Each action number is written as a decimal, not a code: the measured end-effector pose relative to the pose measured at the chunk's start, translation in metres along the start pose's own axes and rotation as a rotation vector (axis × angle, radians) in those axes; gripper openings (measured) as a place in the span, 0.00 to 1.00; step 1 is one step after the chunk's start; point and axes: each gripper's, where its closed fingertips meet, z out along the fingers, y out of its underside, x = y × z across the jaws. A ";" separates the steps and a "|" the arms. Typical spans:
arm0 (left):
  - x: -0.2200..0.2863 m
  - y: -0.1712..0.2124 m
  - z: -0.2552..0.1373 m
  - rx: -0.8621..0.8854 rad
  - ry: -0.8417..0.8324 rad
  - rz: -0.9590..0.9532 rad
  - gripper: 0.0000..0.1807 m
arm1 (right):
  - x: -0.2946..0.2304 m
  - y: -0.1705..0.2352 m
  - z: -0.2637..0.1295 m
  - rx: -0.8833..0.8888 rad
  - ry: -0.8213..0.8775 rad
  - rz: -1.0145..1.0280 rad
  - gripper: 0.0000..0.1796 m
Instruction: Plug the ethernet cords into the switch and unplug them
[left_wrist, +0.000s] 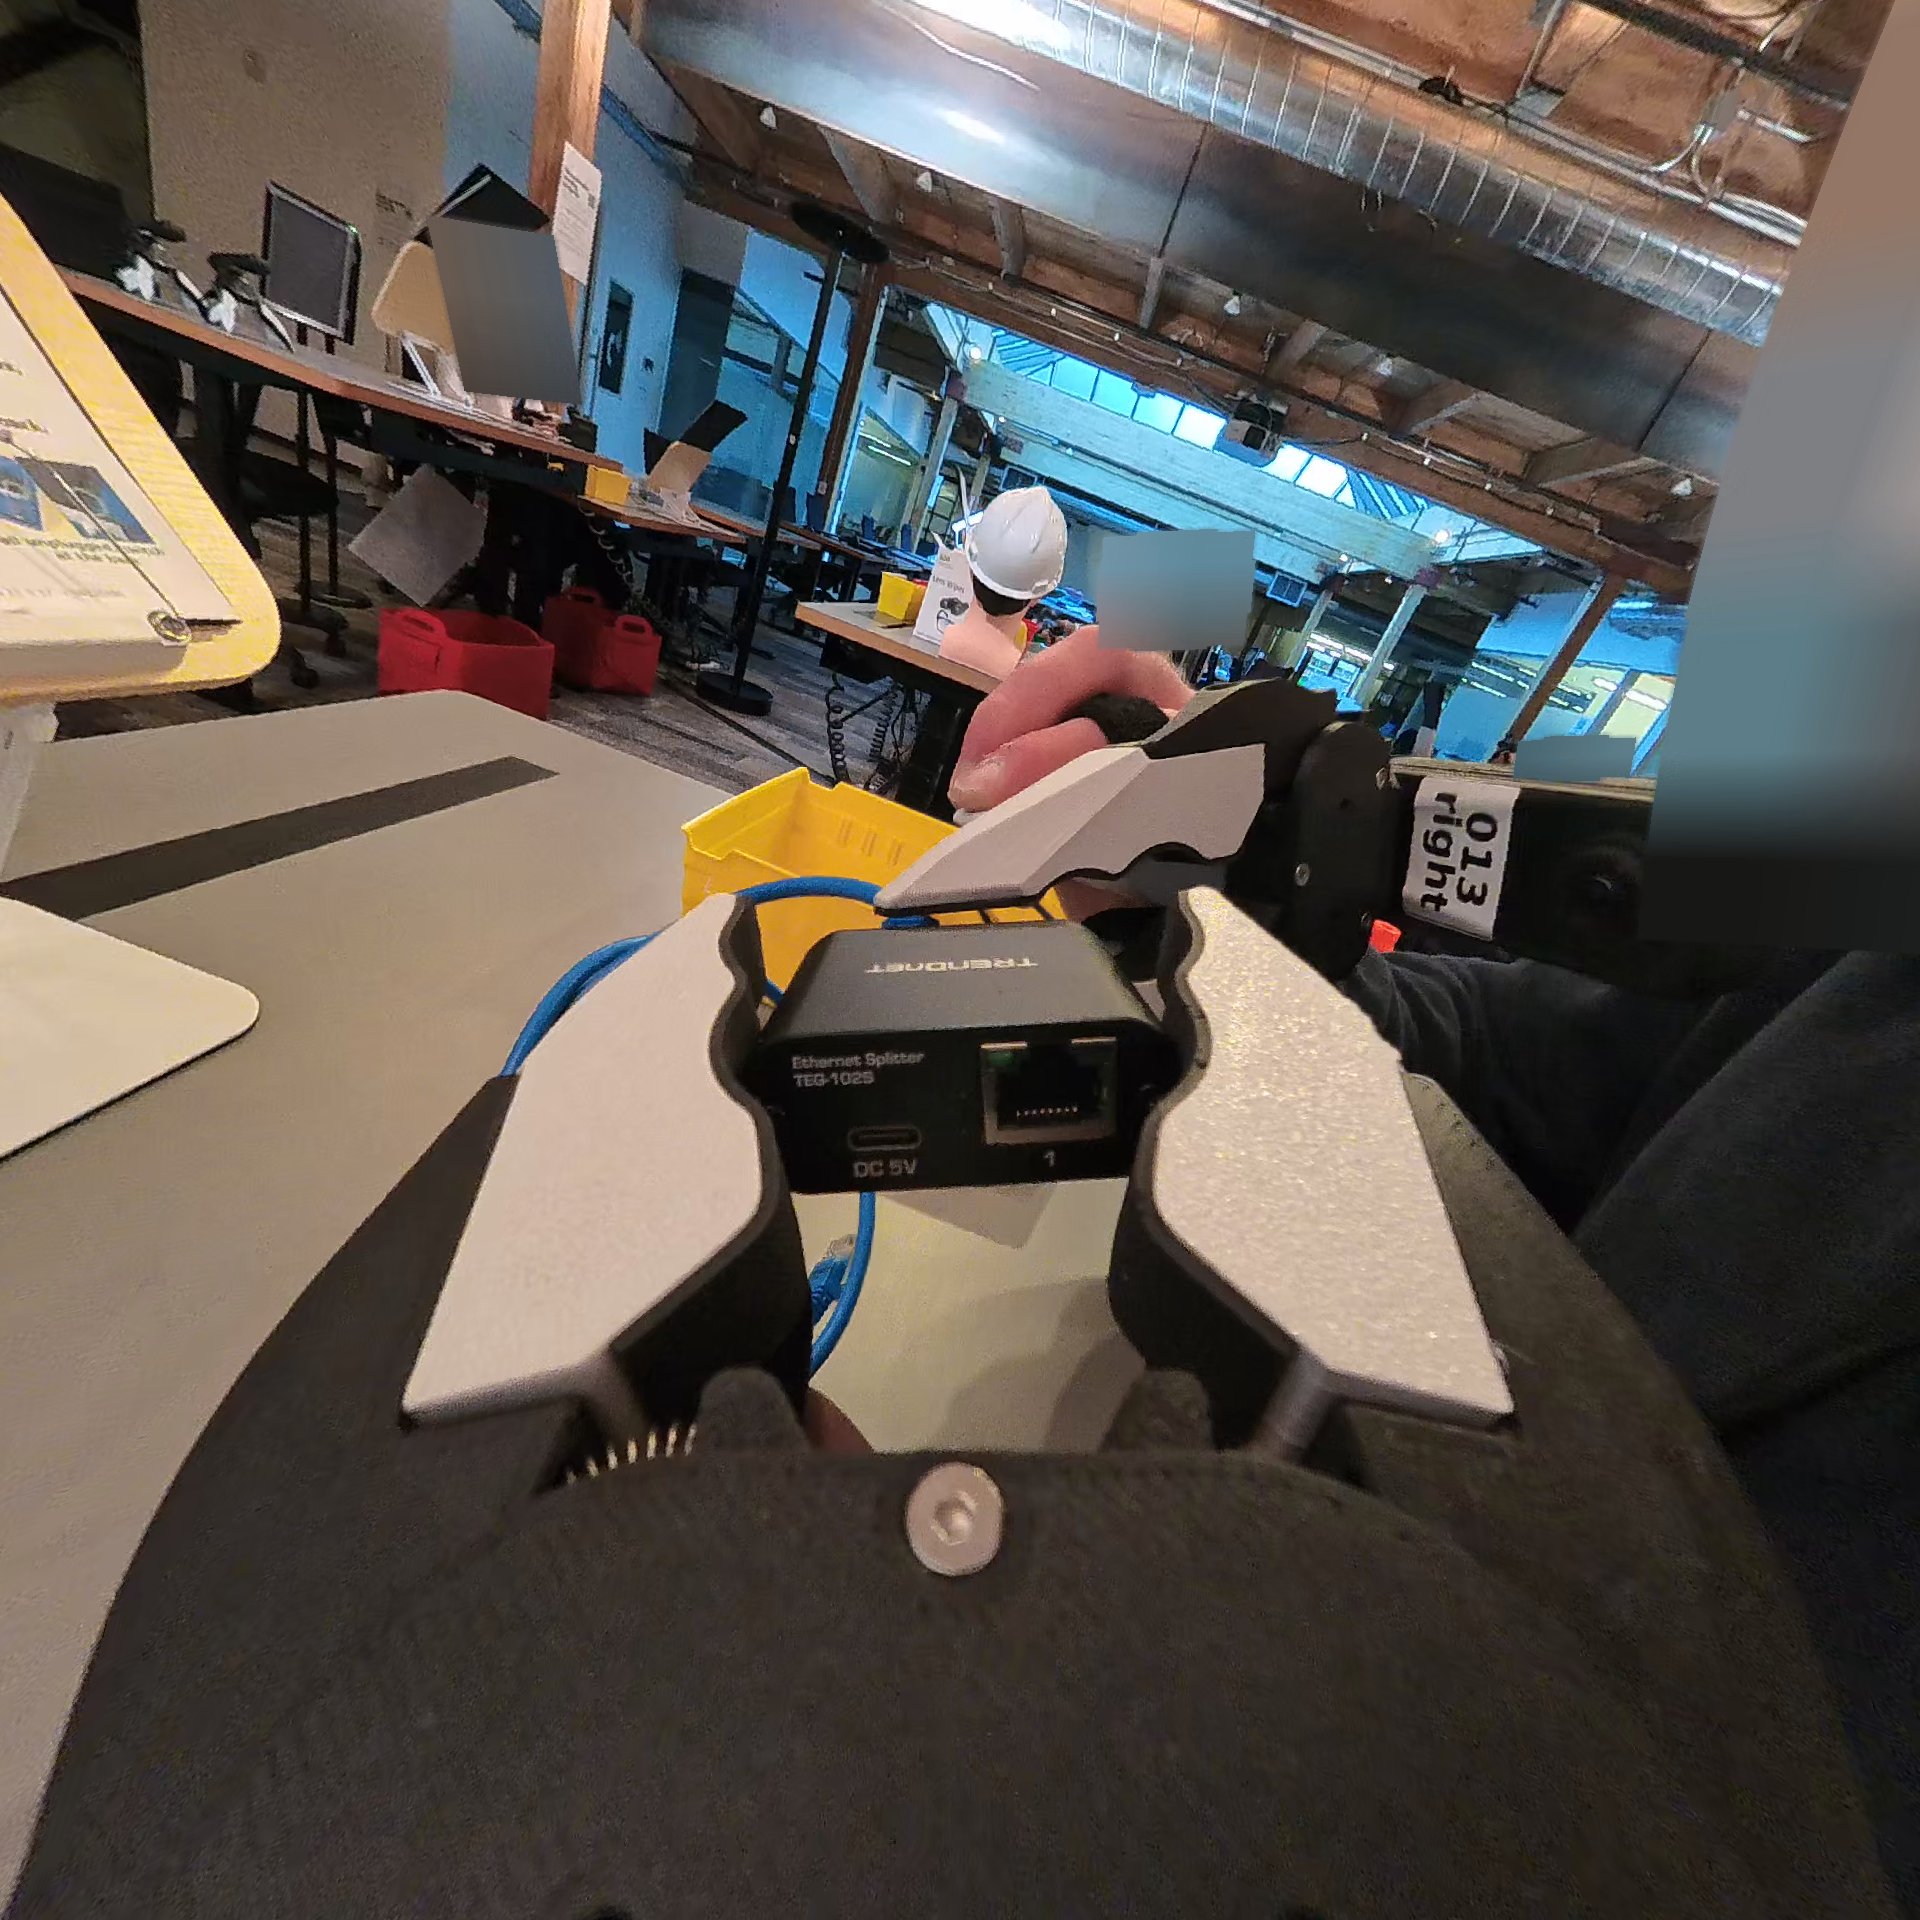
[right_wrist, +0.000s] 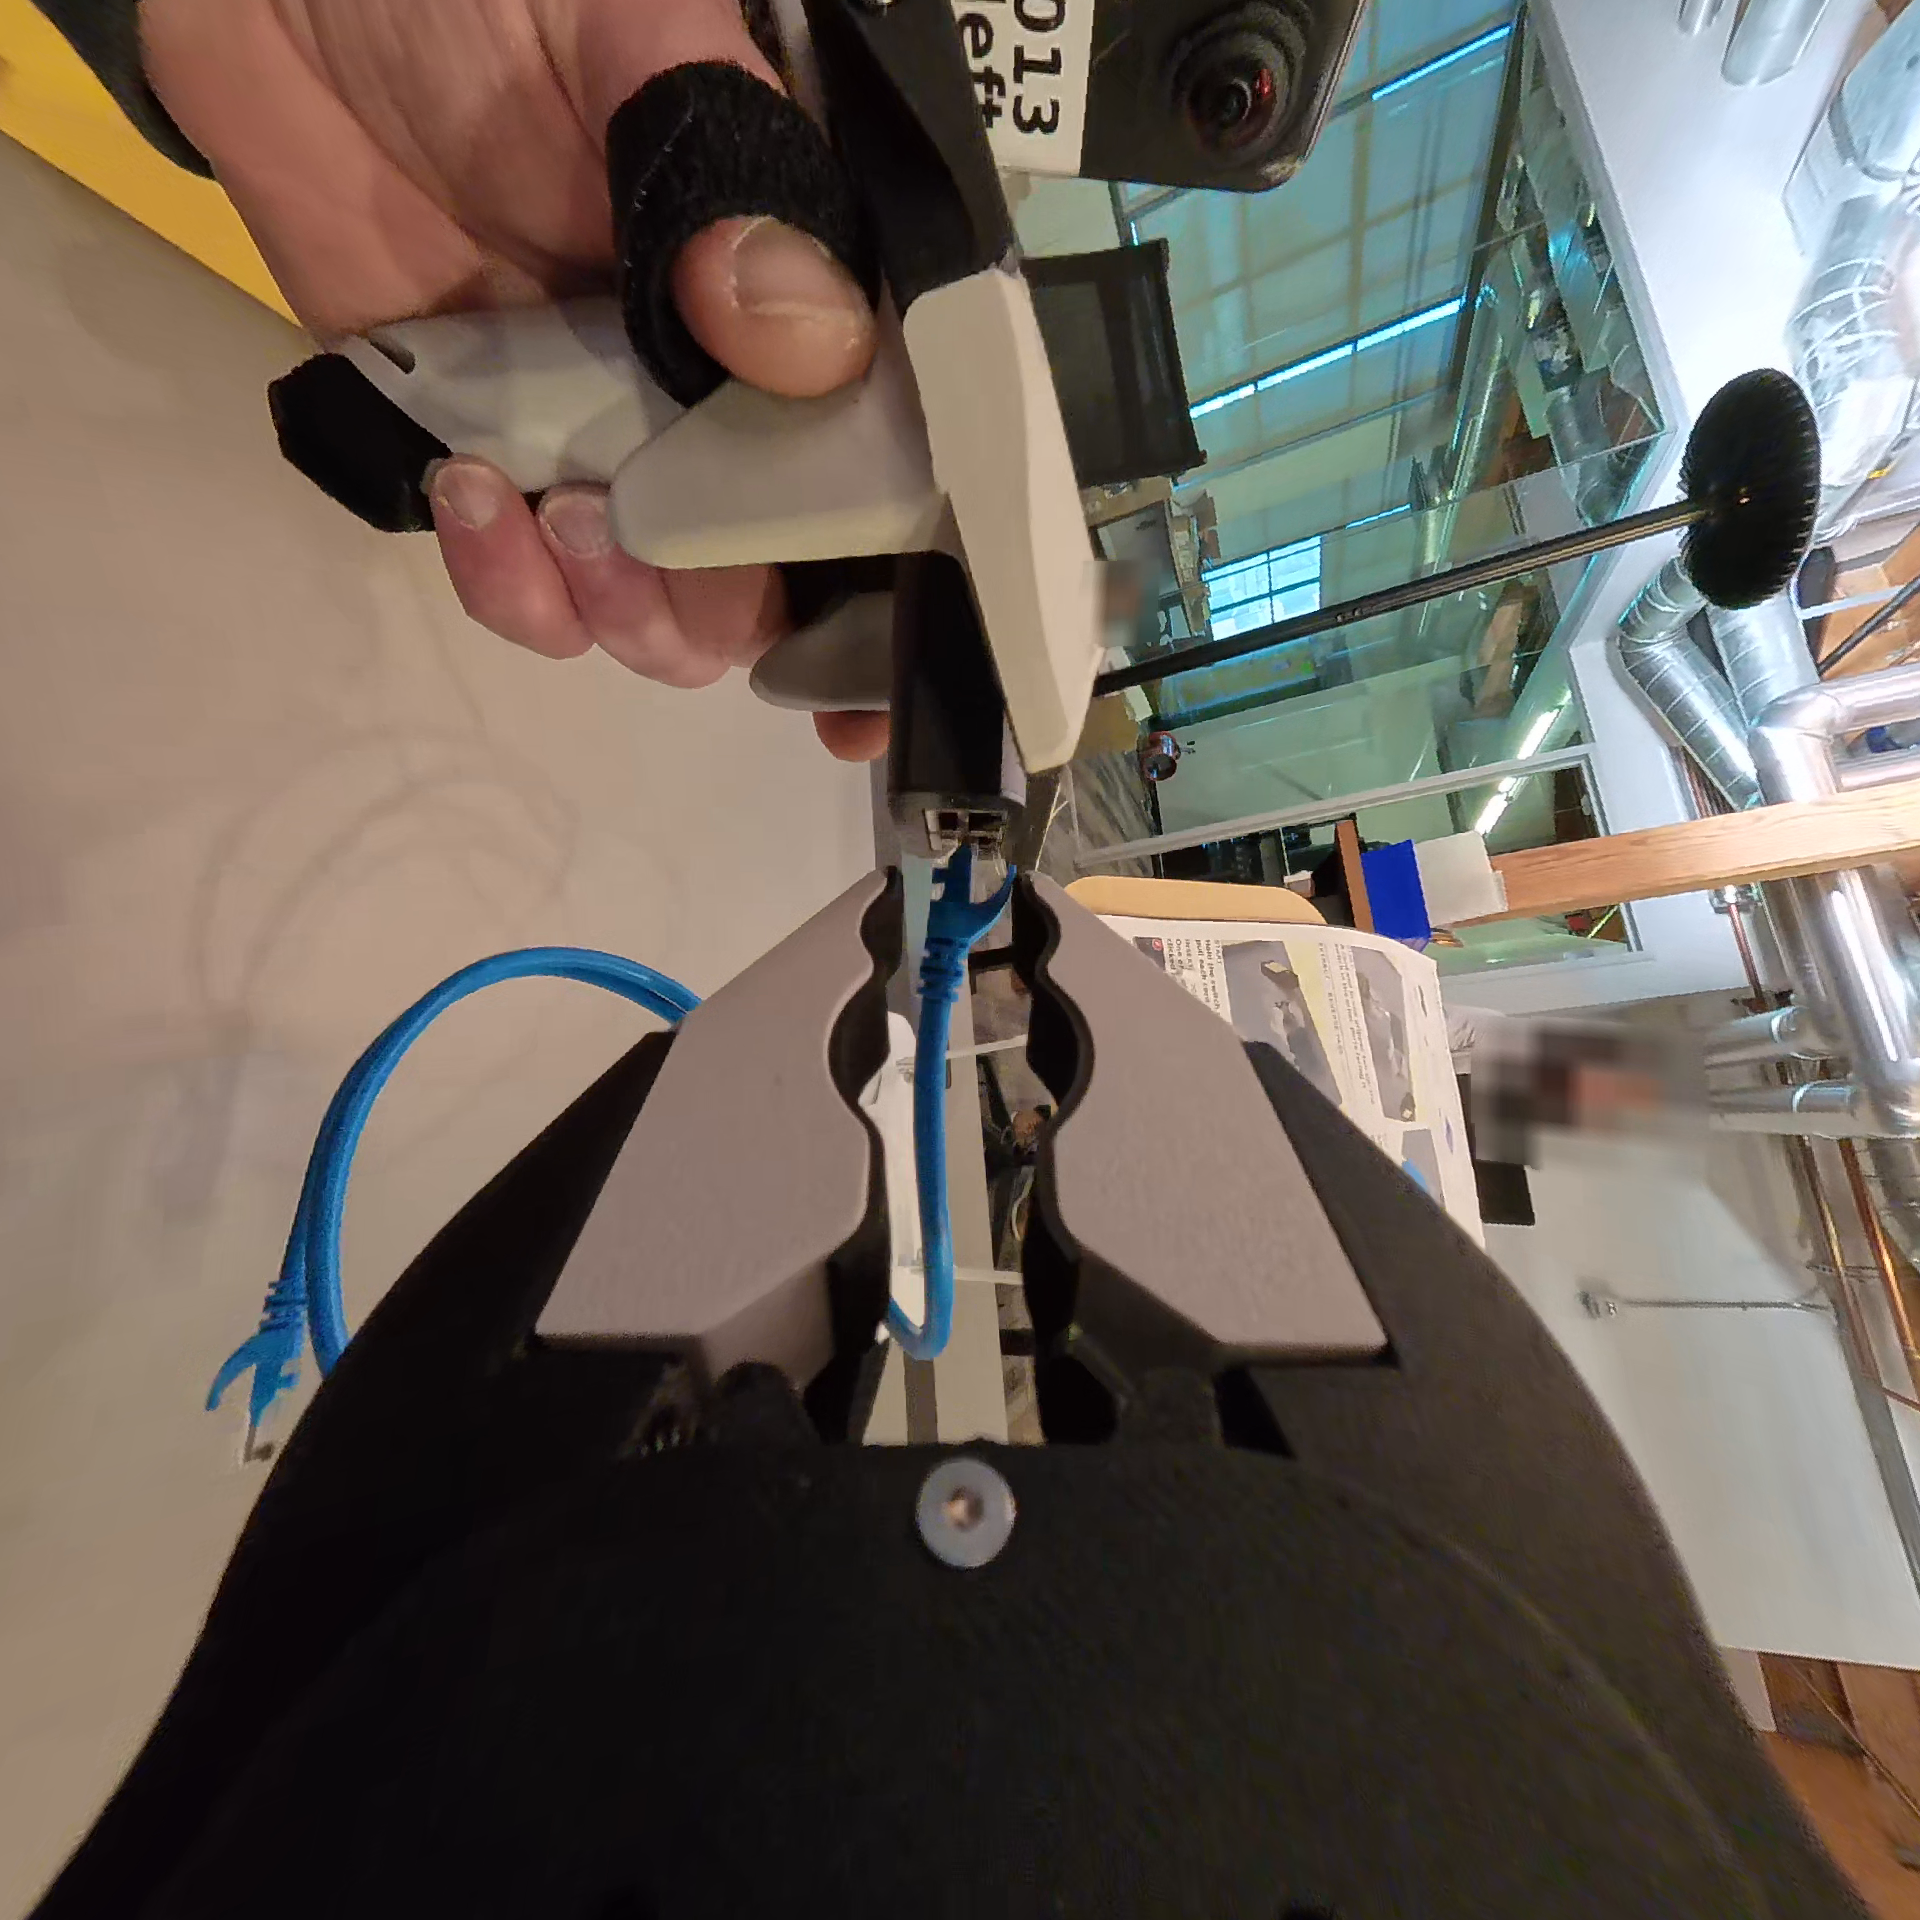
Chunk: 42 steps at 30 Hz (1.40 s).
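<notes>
My left gripper (left_wrist: 961, 987) is shut on a small black switch (left_wrist: 956, 1101) and holds it above the table, with one empty port facing the camera. In the right wrist view the switch (right_wrist: 925, 644) points its other ports at my right gripper (right_wrist: 953, 888). That gripper is shut on the blue ethernet cord's plug (right_wrist: 948, 935). The plug's tip is at the ports; I cannot tell if it is seated. The cord (right_wrist: 343, 1122) loops left and its other plug (right_wrist: 265, 1361) hangs free. A right gripper finger (left_wrist: 1039, 821) shows behind the switch.
A yellow bin (left_wrist: 790, 831) stands on the grey table (left_wrist: 312, 935) just behind the switch. A printed sheet on a yellow board (left_wrist: 94, 499) and a white stand base (left_wrist: 104, 1018) are at the left. A person's hand (right_wrist: 468, 208) grips the left tool.
</notes>
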 end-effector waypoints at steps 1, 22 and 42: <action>0.001 0.000 0.000 -0.003 0.004 0.003 0.40 | 0.001 -0.002 -0.001 0.009 0.005 0.000 0.10; 0.006 -0.003 0.002 0.015 0.006 -0.004 0.40 | -0.002 -0.001 -0.003 -0.048 -0.106 -0.187 0.06; -0.011 -0.043 -0.032 0.067 -0.085 0.126 0.40 | 0.113 0.050 -0.095 -0.139 0.144 0.148 0.06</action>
